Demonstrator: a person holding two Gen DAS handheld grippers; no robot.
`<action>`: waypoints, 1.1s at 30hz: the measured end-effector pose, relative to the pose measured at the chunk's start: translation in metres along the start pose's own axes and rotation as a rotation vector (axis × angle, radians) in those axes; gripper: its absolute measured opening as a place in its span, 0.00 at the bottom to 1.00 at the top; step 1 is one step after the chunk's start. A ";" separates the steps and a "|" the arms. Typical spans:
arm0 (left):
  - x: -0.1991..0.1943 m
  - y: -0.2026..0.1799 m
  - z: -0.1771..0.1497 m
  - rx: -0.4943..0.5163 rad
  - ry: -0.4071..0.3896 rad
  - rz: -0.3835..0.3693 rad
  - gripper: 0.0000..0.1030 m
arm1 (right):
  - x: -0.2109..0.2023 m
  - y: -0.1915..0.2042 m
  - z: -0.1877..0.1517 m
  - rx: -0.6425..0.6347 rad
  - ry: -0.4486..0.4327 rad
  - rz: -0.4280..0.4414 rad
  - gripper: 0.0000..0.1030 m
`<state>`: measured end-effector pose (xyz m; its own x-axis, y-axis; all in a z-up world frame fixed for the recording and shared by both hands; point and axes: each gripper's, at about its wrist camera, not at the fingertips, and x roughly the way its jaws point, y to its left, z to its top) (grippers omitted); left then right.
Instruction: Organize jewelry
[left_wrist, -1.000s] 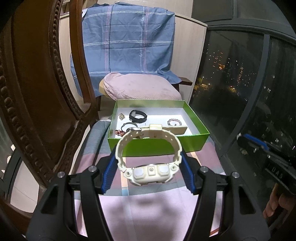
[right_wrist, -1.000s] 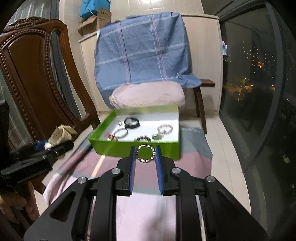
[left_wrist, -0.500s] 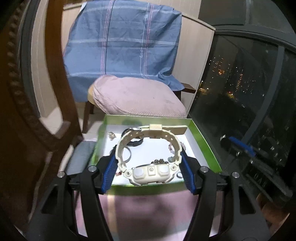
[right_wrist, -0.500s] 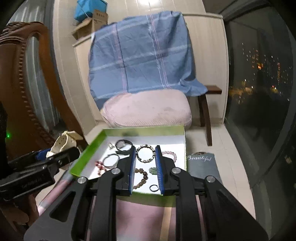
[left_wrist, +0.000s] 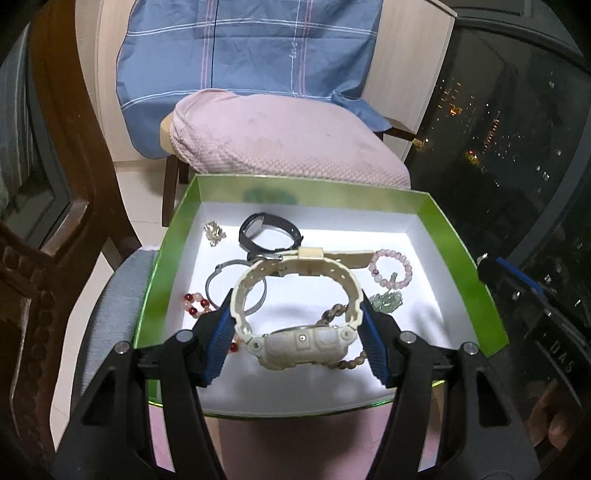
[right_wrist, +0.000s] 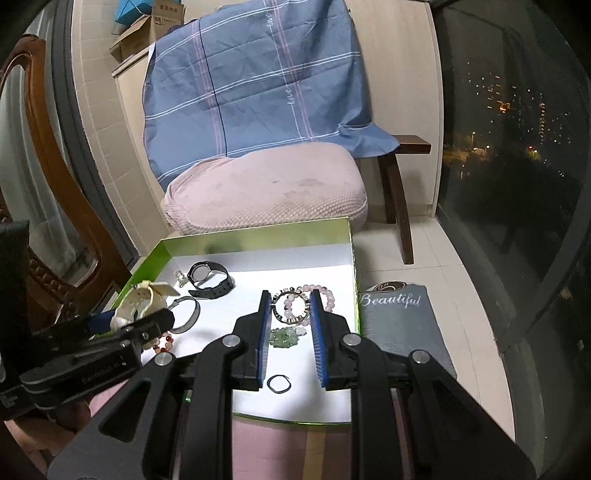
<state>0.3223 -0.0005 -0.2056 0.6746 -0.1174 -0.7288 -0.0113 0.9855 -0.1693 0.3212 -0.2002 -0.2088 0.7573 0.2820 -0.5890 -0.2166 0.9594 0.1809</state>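
Observation:
My left gripper (left_wrist: 295, 310) is shut on a cream watch (left_wrist: 303, 341), its blue pads pressing the strap's sides, above the white floor of the green box (left_wrist: 173, 236). The right gripper (right_wrist: 290, 299) is shut on a round gold-and-dark bracelet (right_wrist: 279, 317), hanging over the right half of the same box (right_wrist: 258, 230). Inside lie a black watch (right_wrist: 208, 277), a silver bangle (left_wrist: 221, 277), a pink bead bracelet (left_wrist: 391, 269), red beads (left_wrist: 194, 302), a green jade piece (right_wrist: 288, 336), brown beads (left_wrist: 332, 314) and a small dark ring (right_wrist: 279, 383).
The box rests on pink cloth. Behind it stands a stool with a pink cushion (left_wrist: 280, 140) and a blue checked cloth (right_wrist: 251, 85). A carved wooden chair (left_wrist: 55, 184) is at the left, a dark glass window at the right, and a grey mat (right_wrist: 395, 314) on the floor.
Both grippers have moved forward and down, from in front of the box to over its inside. Each still holds its piece, jaws unchanged.

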 end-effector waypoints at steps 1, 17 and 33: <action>0.001 -0.001 0.001 0.004 0.002 0.003 0.60 | 0.000 0.000 0.000 -0.002 -0.002 -0.005 0.20; -0.199 -0.004 -0.013 0.098 -0.347 0.033 0.96 | -0.109 -0.001 0.004 -0.010 -0.196 -0.086 0.97; -0.227 -0.001 -0.085 0.108 -0.267 0.136 0.96 | -0.194 0.033 -0.066 -0.048 -0.102 -0.042 0.97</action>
<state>0.1061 0.0148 -0.0961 0.8425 0.0390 -0.5373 -0.0461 0.9989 0.0002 0.1263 -0.2225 -0.1410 0.8248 0.2412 -0.5113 -0.2106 0.9704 0.1181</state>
